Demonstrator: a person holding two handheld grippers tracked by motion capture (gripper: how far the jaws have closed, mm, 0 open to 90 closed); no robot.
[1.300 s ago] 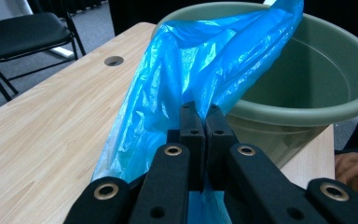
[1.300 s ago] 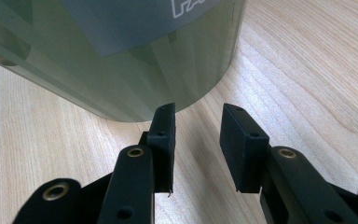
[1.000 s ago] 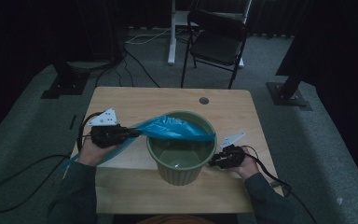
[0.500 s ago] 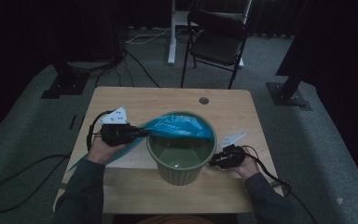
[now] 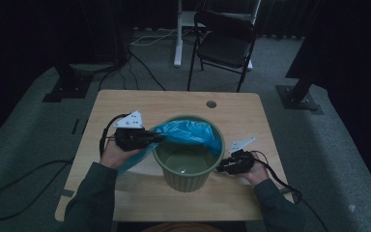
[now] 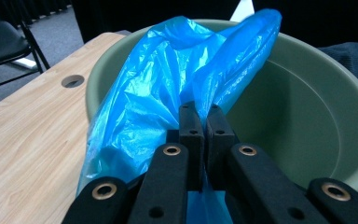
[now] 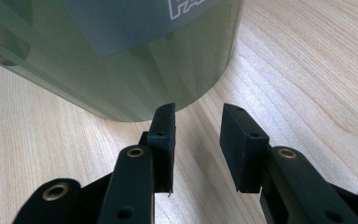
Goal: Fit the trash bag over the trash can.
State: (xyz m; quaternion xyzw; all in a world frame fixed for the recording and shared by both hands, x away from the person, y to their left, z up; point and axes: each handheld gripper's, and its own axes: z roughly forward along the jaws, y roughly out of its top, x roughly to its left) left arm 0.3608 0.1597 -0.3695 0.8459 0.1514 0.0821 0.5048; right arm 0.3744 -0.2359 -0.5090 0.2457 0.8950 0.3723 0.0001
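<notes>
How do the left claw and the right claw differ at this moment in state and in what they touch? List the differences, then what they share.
The left claw is shut on the blue bag; the right claw is open with nothing between its jaws. The left claw sits at the rim of the green bin, where the bag drapes over; the right claw sits low by the bin's base, above the table. Both have black jaws and flank the bin.
</notes>
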